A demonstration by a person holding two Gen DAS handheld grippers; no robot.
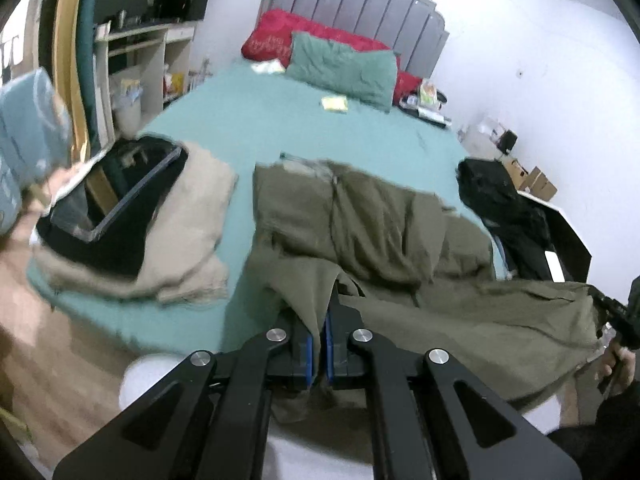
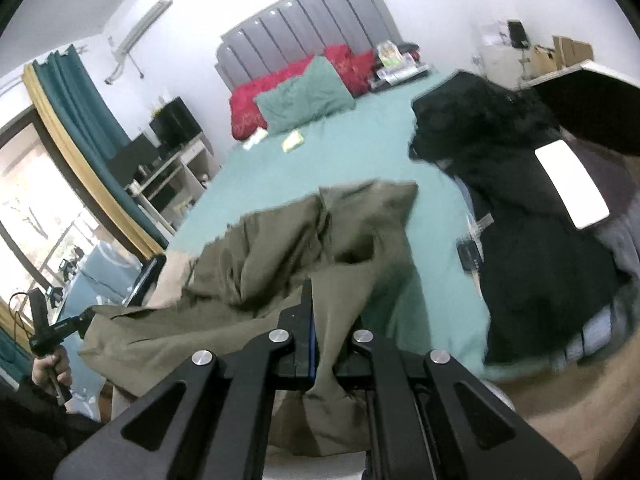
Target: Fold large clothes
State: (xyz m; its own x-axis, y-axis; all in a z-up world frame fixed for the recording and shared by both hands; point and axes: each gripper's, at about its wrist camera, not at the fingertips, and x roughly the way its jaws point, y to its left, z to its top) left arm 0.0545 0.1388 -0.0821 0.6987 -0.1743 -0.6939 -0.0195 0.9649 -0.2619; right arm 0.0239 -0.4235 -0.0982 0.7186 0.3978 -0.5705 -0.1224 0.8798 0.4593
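An olive-green garment (image 1: 372, 220) lies bunched across the near end of a bed with a teal sheet (image 1: 280, 120). My left gripper (image 1: 320, 320) is shut on one edge of the garment, with cloth pinched between its blue pads. My right gripper (image 2: 320, 312) is shut on another edge of the same garment (image 2: 288, 248), the cloth draping over its fingers. The garment's near edge hangs stretched between the two grippers, off the foot of the bed. The right gripper shows at the right edge of the left wrist view (image 1: 616, 316), the left gripper at the left of the right wrist view (image 2: 60, 328).
A beige folded garment (image 1: 188, 216) with a black open case (image 1: 120, 196) on it lies at the bed's left. A black pile of clothes (image 2: 520, 184) lies at its right. A green pillow (image 1: 344, 64) and a red pillow (image 1: 280, 36) are at the grey headboard. Shelves (image 1: 140, 52) stand left.
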